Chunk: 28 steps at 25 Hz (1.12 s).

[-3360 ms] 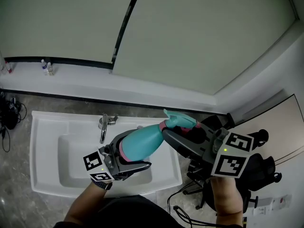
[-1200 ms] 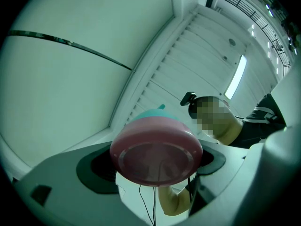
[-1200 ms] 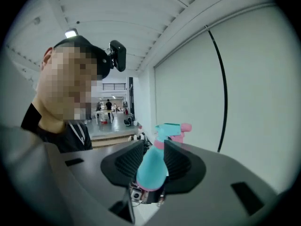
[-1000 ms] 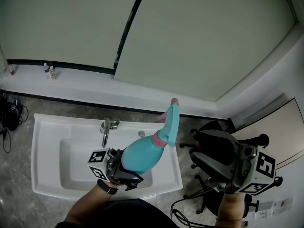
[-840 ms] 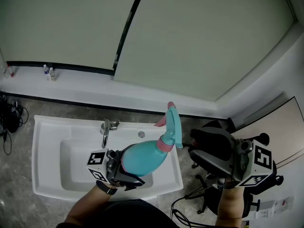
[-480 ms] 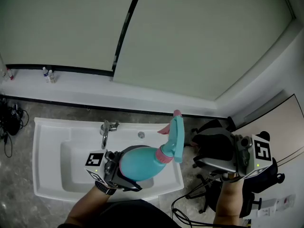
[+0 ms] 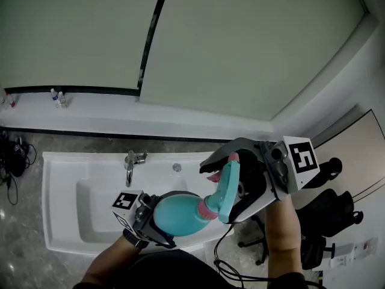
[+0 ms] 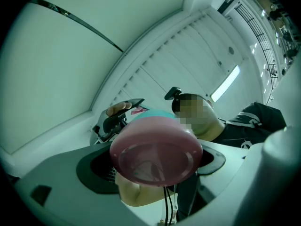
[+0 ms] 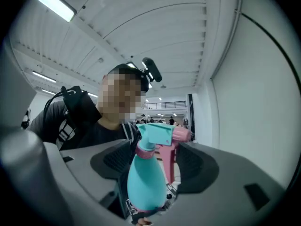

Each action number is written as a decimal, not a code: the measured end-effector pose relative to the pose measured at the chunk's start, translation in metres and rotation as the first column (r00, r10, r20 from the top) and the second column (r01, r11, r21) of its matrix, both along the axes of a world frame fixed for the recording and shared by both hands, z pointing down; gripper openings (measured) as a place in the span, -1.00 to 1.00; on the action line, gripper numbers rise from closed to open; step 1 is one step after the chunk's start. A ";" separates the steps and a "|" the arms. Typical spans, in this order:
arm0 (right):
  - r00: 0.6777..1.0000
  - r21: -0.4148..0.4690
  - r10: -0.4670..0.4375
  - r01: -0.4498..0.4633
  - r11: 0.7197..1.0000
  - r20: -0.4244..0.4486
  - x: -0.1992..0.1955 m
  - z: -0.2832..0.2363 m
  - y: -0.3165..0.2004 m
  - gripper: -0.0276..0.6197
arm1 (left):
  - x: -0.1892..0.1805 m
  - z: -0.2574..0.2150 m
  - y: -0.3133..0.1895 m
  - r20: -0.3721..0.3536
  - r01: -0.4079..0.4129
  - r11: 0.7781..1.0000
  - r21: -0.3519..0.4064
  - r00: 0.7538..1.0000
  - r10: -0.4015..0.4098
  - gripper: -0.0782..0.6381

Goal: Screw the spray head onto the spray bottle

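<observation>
Since half a second ago the right gripper [image 7: 218,188] has swung in from 4 o'clock of the bottle, its jaws opening wide as it came, and it now brackets the spray head [image 7: 228,176]. Nearest the person, the left gripper [image 7: 157,223] is clamped on the round base of the teal spray bottle [image 7: 177,212], which tilts toward 2 o'clock. The head sits on its pink collar [image 7: 207,208] between the right jaws, one at 11 o'clock of it and one at 5 o'clock. The right gripper view shows neither pad pressing on it. Beyond lie the white sink [image 7: 60,179], its faucet [image 7: 130,161] at 11 o'clock of the left gripper, then a pale ledge [image 7: 180,116].
</observation>
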State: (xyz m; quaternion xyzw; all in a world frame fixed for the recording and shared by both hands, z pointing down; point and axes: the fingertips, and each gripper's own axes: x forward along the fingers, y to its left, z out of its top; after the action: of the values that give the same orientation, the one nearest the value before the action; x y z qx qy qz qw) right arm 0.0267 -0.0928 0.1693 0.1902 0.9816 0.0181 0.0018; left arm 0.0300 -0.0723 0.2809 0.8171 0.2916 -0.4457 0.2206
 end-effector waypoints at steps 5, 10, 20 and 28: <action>0.997 0.047 0.009 -0.005 0.999 -0.074 -0.005 0.004 0.001 -0.12 | 0.000 0.003 -0.012 0.022 -0.001 1.000 -0.030 1.000 0.001 0.49; 0.980 0.108 0.100 -0.082 0.991 -0.173 -0.011 0.013 -0.007 -0.25 | -0.007 0.007 -0.022 -0.003 -0.004 0.997 -0.076 1.000 0.004 0.49; 0.837 0.255 0.490 -0.432 0.865 -0.243 -0.012 0.018 -0.037 -0.54 | -0.014 0.010 -0.051 0.076 0.253 0.959 -0.130 0.967 -0.245 0.49; 0.666 0.108 0.600 -0.625 0.773 -0.444 -0.002 0.045 -0.069 -0.54 | -0.002 0.033 -0.073 0.318 0.656 0.744 0.127 0.684 -0.657 0.49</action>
State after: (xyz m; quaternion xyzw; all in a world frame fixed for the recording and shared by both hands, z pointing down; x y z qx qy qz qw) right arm 0.0243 -0.1617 0.2143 -0.1518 0.9601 -0.0534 -0.2286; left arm 0.0282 -0.1454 0.3139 0.9318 -0.0624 -0.3452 0.0927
